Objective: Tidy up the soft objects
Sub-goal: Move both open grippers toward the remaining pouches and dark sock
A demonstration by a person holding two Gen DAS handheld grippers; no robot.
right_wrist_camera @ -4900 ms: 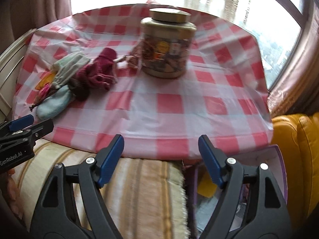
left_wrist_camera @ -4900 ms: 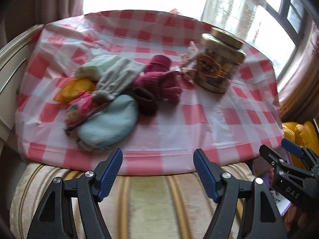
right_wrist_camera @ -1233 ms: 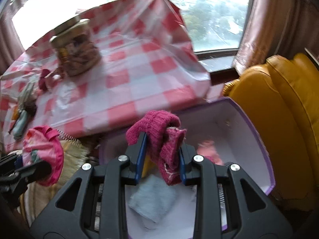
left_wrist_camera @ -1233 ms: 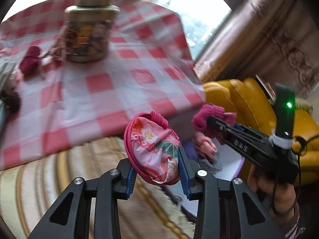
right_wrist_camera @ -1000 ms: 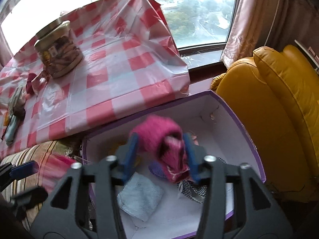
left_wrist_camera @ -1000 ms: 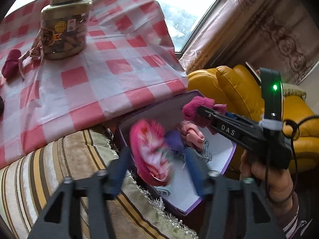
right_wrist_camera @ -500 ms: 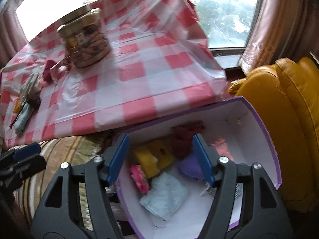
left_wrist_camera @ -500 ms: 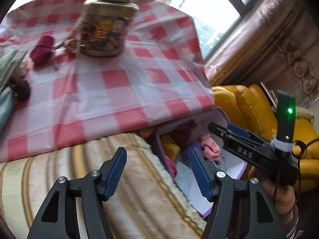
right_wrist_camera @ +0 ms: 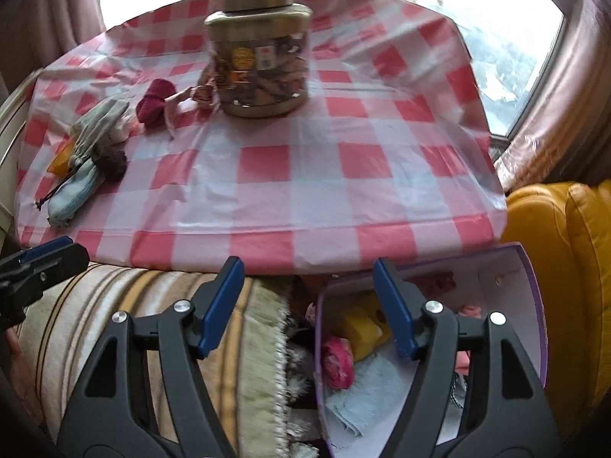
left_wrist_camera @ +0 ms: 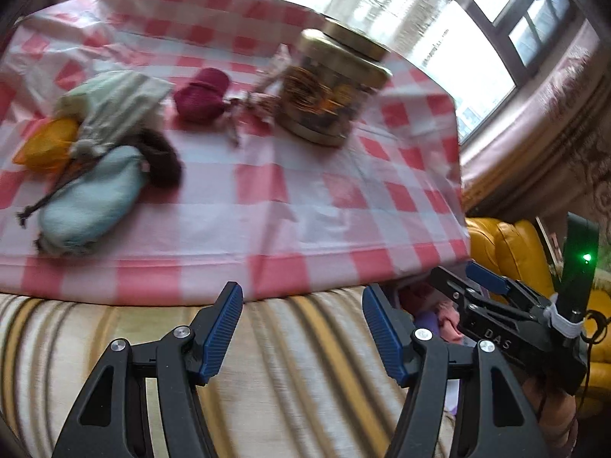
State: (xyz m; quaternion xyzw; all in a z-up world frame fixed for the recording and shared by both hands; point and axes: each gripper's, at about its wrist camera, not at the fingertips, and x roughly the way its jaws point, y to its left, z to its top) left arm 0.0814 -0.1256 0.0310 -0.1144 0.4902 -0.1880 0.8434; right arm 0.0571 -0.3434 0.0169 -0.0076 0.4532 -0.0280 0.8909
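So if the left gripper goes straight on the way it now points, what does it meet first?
Probably the striped cushion, seen directly between the open, empty fingers of the left gripper. The checked tablecloth's edge lies just beyond; depth is unclear.

Each black gripper [left_wrist_camera: 301,326] has ribbed blue pads [left_wrist_camera: 223,330], silver screws, and white "DAS" lettering.

**Readable text: one marking**

"DAS" in white capitals on the black body of the right gripper [left_wrist_camera: 467,280], seen from the left wrist view. Jar [right_wrist_camera: 257,59] on the checked cloth carries a round orange label and a small white sticker; print on both too blurred to read. Nothing else legible.
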